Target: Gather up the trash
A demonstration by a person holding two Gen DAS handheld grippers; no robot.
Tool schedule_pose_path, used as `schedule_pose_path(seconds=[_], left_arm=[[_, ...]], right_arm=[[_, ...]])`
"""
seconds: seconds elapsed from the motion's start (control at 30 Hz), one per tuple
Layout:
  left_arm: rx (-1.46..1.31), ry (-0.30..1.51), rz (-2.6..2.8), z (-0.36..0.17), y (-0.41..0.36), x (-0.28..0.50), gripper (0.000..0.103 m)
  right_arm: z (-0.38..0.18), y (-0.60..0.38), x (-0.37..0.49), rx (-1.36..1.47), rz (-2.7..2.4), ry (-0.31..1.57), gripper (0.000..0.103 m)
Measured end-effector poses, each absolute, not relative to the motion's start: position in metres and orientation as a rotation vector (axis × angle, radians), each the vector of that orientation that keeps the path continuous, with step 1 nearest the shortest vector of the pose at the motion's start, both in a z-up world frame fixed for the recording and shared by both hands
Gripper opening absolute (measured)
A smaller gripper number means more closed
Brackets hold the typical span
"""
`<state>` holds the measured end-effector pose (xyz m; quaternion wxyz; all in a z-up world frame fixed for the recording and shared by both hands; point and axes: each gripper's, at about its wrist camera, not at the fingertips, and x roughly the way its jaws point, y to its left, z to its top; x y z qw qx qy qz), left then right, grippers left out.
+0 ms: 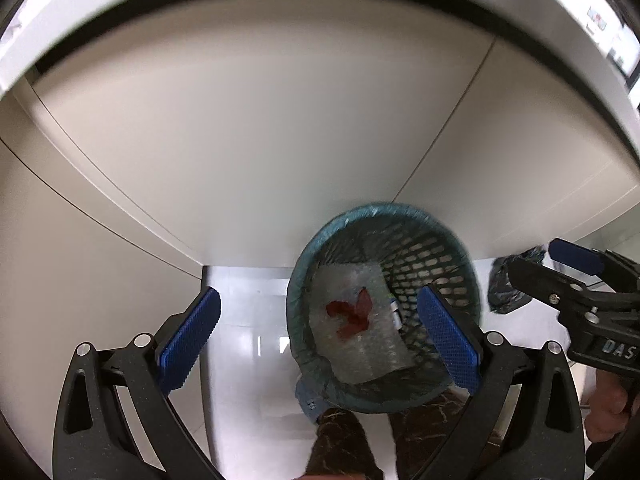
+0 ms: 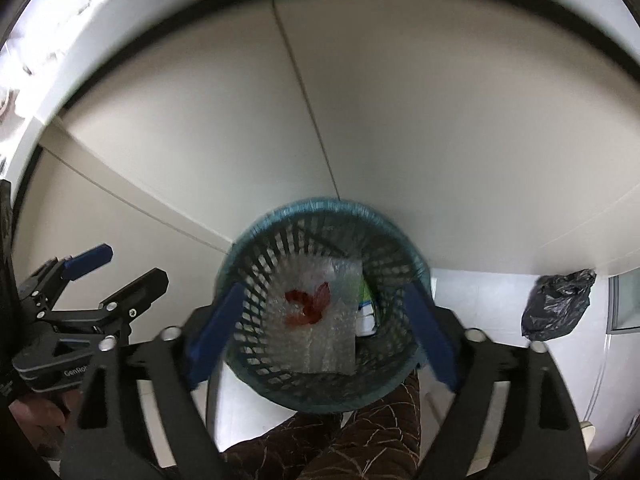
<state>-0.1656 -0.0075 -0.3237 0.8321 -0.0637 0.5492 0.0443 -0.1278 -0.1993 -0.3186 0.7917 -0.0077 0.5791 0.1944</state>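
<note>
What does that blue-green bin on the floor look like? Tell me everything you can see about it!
The bin is a round, blue-green plastic basket with walls full of small slots. It stands upright on the pale floor near a cream wall, open at the top. Inside lies a sheet of bubble wrap with red scraps on it, and a small white packet beside it. No hand-held gripper touches it.

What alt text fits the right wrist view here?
A teal mesh wastebasket on the floor holds a bubble-wrap sheet with a red scrap on it, seen between the right gripper's open jaws. A black bag lies to the right.
</note>
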Motion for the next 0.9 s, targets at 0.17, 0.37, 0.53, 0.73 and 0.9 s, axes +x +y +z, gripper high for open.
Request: schedule_pose_path(seconds=[0.17,0.37,0.53,0.73,0.9], left_arm=[[-0.173,1.141,0.071,-0.266,-0.007,-0.164,0.097],[-0.163,1.113,0.078,-0.184,-0.006,-0.158,0.097],[-0.106,1.091,0.104,-0.115,-0.008,-0.157,0.097],[-0.105,1.057,0.089,-0.052,-0.007,-0.165,0.097],[-0.113,1.041,0.070,-0.020,-0.009,-0.175,0.097]], right_arm=[[-0.257,-0.211,-0.122,0.016,0.361,1.205,0.094],[-0.177,-0.222,-0.119,0.056,0.305,1.179,0.095],[-0.115,-0.220,-0.127,-0.023,0.280,1.124,0.095],[-0.050,-0.223,-0.138,-0.034,0.260,1.076,0.095],[-0.012,-0.222,-0.147,-0.043,0.211,1.031,0.095]])
